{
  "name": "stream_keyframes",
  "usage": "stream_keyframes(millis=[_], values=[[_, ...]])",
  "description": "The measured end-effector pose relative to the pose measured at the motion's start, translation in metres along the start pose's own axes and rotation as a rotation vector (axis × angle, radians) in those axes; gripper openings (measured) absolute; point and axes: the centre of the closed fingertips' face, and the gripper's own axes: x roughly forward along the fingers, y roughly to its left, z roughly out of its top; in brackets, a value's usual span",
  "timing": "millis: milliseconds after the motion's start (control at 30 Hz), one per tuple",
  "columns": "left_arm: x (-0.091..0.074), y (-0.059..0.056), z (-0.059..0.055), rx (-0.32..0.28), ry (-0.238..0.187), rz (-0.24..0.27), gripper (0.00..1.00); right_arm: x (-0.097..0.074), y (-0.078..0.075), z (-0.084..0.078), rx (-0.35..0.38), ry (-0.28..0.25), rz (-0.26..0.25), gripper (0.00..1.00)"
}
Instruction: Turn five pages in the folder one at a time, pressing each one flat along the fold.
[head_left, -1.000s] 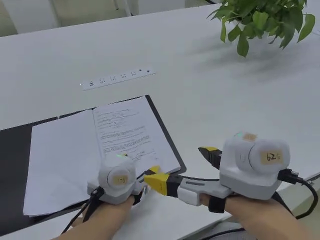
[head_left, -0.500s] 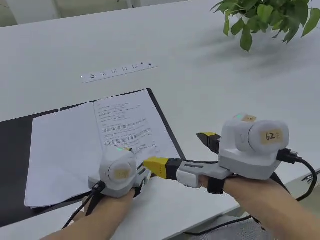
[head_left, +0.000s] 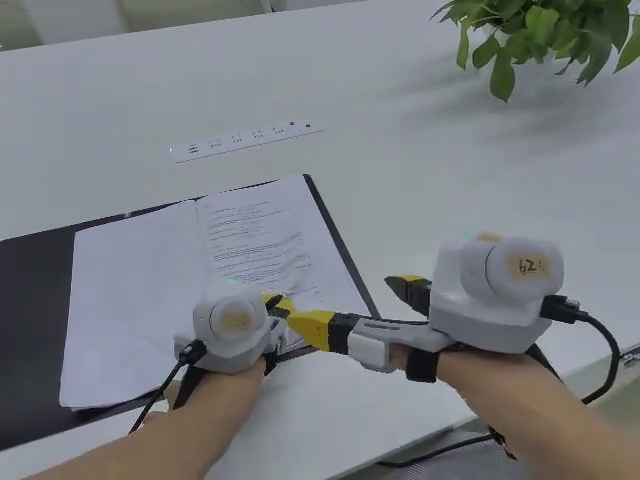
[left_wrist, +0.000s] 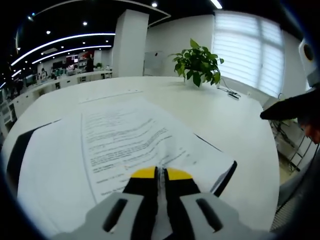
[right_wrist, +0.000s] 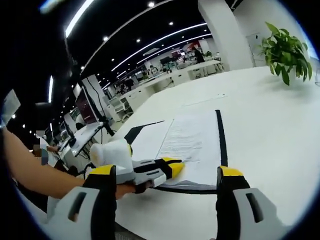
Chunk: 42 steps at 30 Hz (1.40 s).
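Left gripper (left_wrist: 160, 173) has its yellow-tipped jaws pressed together on the near edge of the top page (left_wrist: 125, 135) — the paper makes a small wrinkle just ahead of the tips. Ahead of this gripper the folder (head_left: 30, 290) lies open and flat on the white table (head_left: 420, 170). Just to its right is the right gripper (head_left: 359, 306), jaws spread wide — one tip close beside the left gripper, the other past the folder's right edge, over the table. Farther ahead are a power strip (head_left: 245, 140) and a plant (head_left: 540, 30).
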Motion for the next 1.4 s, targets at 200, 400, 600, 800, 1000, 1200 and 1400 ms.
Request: stream_keyframes(millis=[200, 400, 600, 800, 1000, 1200, 1400], values=[[0.000, 0.001, -0.001, -0.013, -0.004, -0.007, 0.04, 0.022, -0.004, -0.019, 0.323, 0.019, 0.010, 0.56], [0.000, 0.000, -0.001, -0.022, -0.007, -0.010, 0.04, 0.039, -0.013, -0.035, 0.497, 0.034, -0.013, 0.40], [0.000, 0.000, -0.001, -0.026, -0.007, -0.011, 0.04, 0.051, -0.016, -0.041, 0.517, 0.038, -0.022, 0.40], [0.000, 0.000, -0.001, -0.026, -0.007, -0.013, 0.04, 0.060, -0.025, -0.044, 0.557, 0.023, -0.054, 0.40], [0.000, 0.000, -0.002, -0.036, -0.006, -0.010, 0.04, 0.062, -0.048, -0.048, 0.632, -0.025, -0.149, 0.20], [0.000, 0.000, -0.002, -0.041, 0.001, -0.009, 0.04, 0.062, -0.058, -0.055, 0.658, -0.043, -0.207, 0.00], [-0.003, -0.002, -0.001, -0.118, 0.014, -0.016, 0.05, 0.058, -0.053, -0.053, 0.634, -0.068, -0.214, 0.00]])
